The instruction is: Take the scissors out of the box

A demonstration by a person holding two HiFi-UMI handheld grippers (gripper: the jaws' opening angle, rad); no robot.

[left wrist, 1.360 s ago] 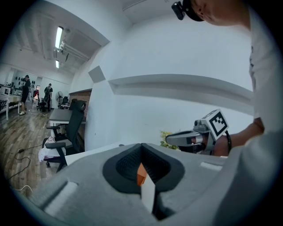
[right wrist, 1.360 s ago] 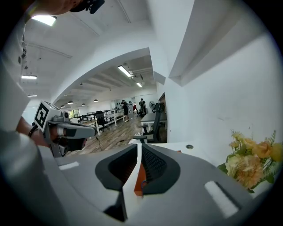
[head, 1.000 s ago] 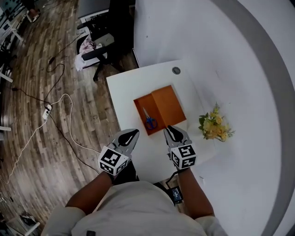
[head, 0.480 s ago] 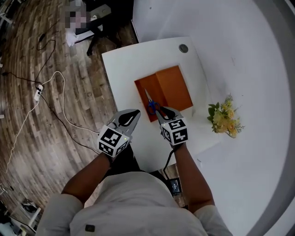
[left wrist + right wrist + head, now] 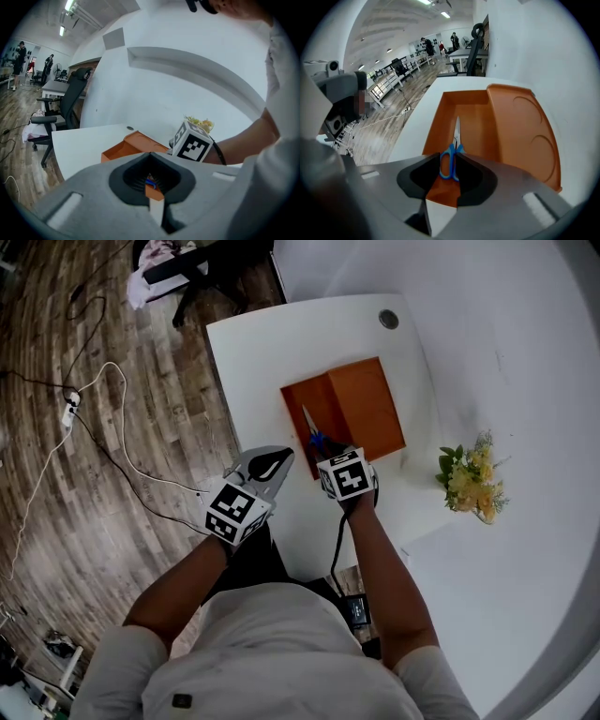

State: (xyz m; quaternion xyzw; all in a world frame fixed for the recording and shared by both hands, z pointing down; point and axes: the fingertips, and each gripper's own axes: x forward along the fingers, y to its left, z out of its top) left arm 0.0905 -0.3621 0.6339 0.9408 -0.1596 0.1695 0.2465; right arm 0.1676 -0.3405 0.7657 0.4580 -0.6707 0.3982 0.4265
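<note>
The left gripper (image 5: 278,458) hangs over the table's (image 5: 253,362) left edge, tipped a little down. Its fingers are closed together and hold nothing. The right gripper (image 5: 330,454) points steeply down into the orange box (image 5: 366,399). Its fingers stand apart and have just been opening. Only the right gripper view shows the blue handle of the scissors (image 5: 453,151) between them. The scissors lie in the box's left half. The head view shows yellow flowers (image 5: 472,482) past the table's right edge. The cubes (image 5: 234,512) carry black-and-white squares, no words.
</note>
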